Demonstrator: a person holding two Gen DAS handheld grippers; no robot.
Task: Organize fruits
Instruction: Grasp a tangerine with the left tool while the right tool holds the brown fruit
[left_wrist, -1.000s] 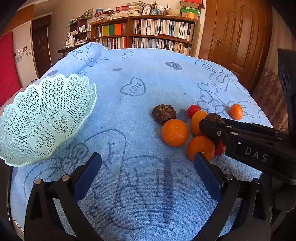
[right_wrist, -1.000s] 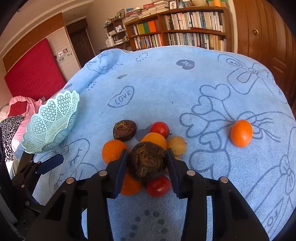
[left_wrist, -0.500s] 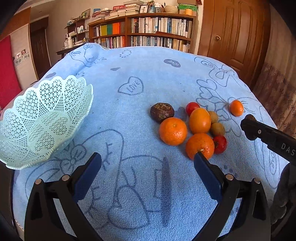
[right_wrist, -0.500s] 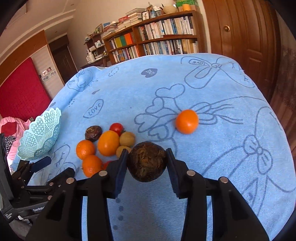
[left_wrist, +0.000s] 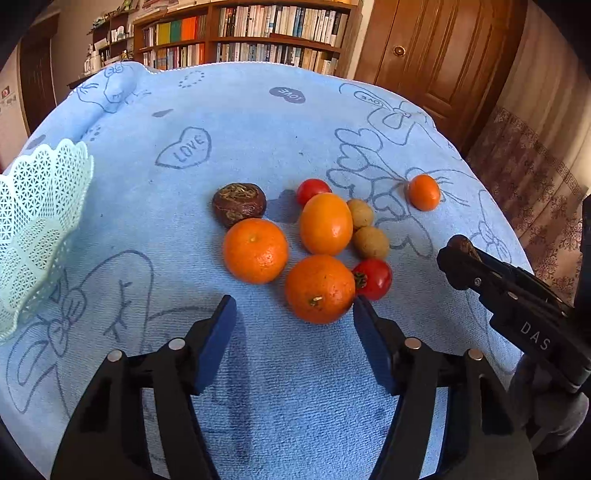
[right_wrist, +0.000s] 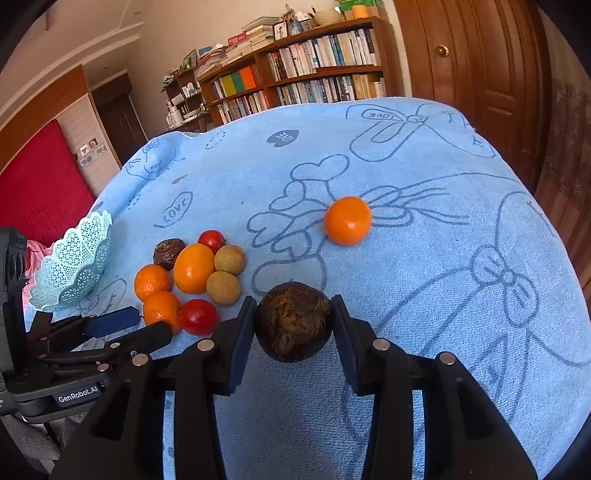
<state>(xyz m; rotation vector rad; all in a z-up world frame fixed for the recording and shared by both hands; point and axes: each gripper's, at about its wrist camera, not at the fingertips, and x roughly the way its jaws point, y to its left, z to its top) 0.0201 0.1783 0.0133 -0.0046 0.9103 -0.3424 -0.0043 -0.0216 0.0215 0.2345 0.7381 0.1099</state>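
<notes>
A pile of fruit lies on the blue cloth (left_wrist: 258, 110): three oranges (left_wrist: 255, 250), two tomatoes (left_wrist: 373, 278), two tan round fruits (left_wrist: 370, 242) and a dark brown fruit (left_wrist: 239, 204). A lone orange (right_wrist: 347, 220) sits apart at the right. My left gripper (left_wrist: 293, 325) is open, with the nearest orange (left_wrist: 319, 288) just ahead between its fingertips. My right gripper (right_wrist: 293, 314) is shut on a second dark brown fruit (right_wrist: 293, 325), low over the cloth to the right of the pile. Whether that fruit touches the cloth I cannot tell.
A pale green lattice basket (left_wrist: 37, 221) stands tilted at the left edge, also visible as the basket (right_wrist: 74, 266) beyond my left gripper (right_wrist: 136, 326). The cloth drops off at the right toward a wooden door (left_wrist: 443, 55). Bookshelves (right_wrist: 314, 77) line the back.
My right gripper lifted the dark fruit out of the pile and carried it right and back. My left gripper moved forward to the nearest orange, and its jaws have narrowed.
</notes>
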